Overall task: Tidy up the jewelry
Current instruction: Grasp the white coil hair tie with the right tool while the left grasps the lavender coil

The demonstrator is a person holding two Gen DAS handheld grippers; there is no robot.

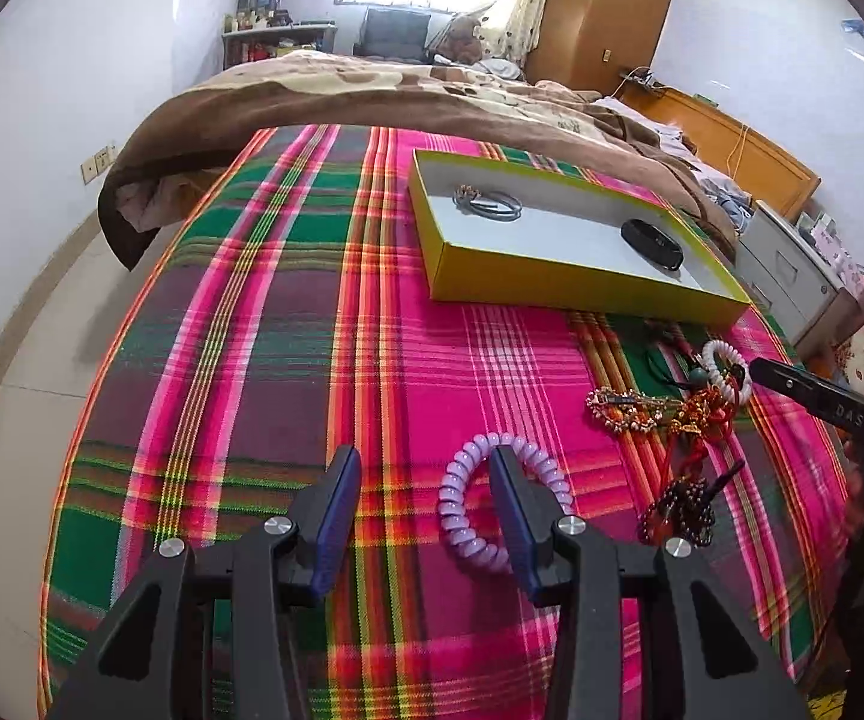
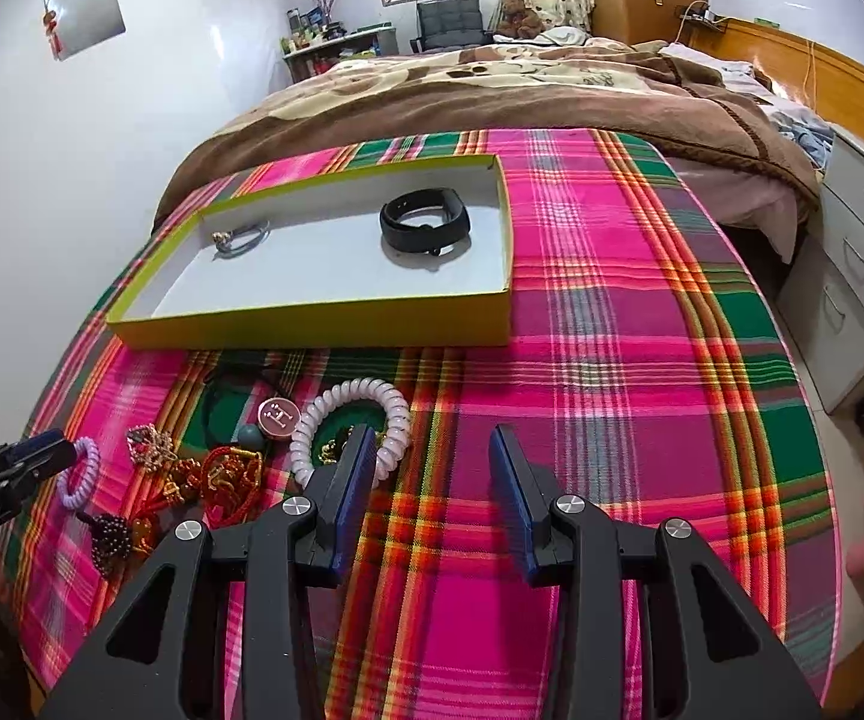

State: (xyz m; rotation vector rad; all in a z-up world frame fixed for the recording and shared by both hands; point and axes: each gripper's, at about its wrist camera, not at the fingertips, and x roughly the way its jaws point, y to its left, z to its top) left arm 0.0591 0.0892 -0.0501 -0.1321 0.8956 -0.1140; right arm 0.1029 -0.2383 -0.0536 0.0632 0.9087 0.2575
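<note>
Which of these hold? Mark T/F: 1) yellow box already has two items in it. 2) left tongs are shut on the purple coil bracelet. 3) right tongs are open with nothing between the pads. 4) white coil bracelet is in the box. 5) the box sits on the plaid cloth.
1) True. The yellow box holds a black band and a grey bangle.
2) False. The left tongs are open; one finger sits over the ring of the purple coil bracelet, not clamping it.
3) True. The right tongs stand open over bare cloth.
4) False. The white coil bracelet lies on the cloth in front of the box.
5) True. It rests on the plaid cloth.
</note>
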